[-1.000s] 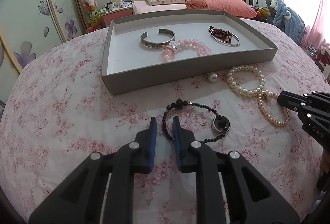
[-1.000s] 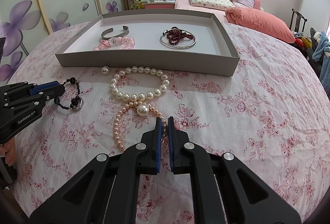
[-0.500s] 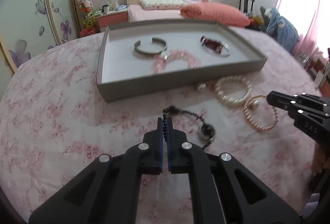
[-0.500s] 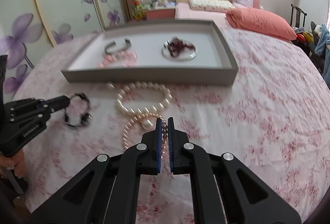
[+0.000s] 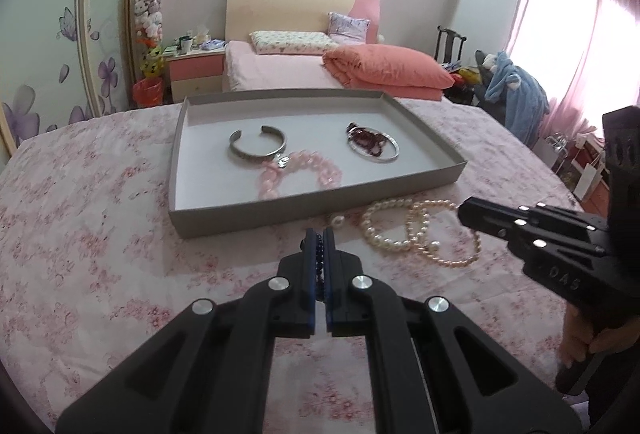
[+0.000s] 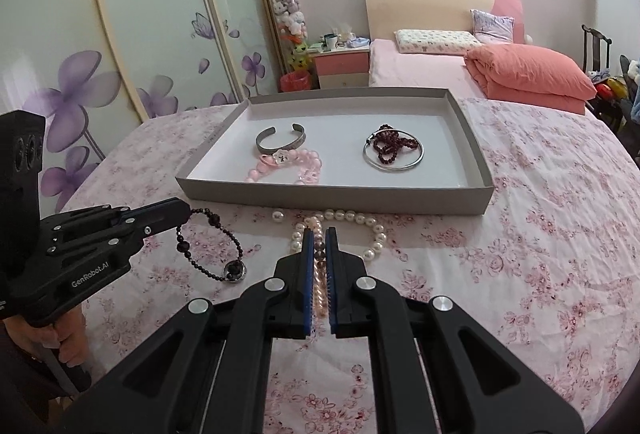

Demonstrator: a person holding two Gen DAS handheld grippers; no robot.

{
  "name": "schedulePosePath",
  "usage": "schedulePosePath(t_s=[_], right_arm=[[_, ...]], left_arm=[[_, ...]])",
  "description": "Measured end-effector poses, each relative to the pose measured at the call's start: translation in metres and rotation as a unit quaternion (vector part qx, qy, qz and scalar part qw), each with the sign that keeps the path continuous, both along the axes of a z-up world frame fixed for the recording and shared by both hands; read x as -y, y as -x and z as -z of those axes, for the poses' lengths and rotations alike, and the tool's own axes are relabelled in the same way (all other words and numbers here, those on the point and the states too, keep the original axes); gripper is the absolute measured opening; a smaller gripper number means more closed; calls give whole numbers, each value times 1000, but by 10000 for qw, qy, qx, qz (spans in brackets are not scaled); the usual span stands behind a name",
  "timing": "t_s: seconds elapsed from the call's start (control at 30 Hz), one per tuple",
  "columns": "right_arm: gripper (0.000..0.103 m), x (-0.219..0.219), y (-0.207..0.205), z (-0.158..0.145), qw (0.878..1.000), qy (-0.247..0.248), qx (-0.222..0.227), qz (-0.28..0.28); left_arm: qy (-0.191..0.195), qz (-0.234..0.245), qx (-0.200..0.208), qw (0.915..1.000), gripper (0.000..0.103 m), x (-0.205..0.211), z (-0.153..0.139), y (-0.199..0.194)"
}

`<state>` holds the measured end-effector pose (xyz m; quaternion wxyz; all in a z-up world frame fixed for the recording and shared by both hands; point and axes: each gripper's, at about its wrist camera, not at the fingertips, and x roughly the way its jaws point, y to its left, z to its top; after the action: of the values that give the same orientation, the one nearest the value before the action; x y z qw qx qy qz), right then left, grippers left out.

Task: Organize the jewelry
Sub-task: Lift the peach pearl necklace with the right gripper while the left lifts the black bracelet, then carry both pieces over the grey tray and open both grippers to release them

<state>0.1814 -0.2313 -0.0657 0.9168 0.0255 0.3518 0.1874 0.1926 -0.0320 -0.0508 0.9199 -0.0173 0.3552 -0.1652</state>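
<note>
Compared w/ a sec ago: left tongs (image 5: 319, 234) now clamped on the dark bead bracelet (image 6: 208, 246), after closing from a slightly open stance around the strand. Right tongs (image 6: 319, 234) also clamped, on the pinkish pearl strand (image 5: 444, 238). Both pieces now partly lifted off the flowered cloth (image 5: 100, 234), before lying flat there. Means: pick-up done for two items, carry to the gray tray (image 5: 240, 220) probably next.

Dark bracelet: small black beads, one bigger bead, a round metal charm at bottom; hangs as loose loop from left tongs, lower part maybe touching the cloth, hard to tell. Pinkish strand: one end raised, rest draped near white pearl bracelet (image 6: 372, 230), just in front of the tray. Already inside tray: silver cuff (image 5: 258, 146), pink bead bracelet (image 5: 304, 170), dark red beads w/ a bangle (image 5: 372, 144).
</note>
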Motion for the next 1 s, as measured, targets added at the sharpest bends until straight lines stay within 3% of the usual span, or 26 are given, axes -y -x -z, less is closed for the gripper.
schedulePosePath(t_s=[0.47, 1.0], right_arm=[[6, 5, 4, -14, 9992, -144, 308, 215], [6, 13, 11, -33, 9944, -200, 847, 604]], left_arm=[[307, 69, 404, 9987, 4, 1, -24, 14], [294, -701, 697, 9947, 4, -30, -42, 20]])
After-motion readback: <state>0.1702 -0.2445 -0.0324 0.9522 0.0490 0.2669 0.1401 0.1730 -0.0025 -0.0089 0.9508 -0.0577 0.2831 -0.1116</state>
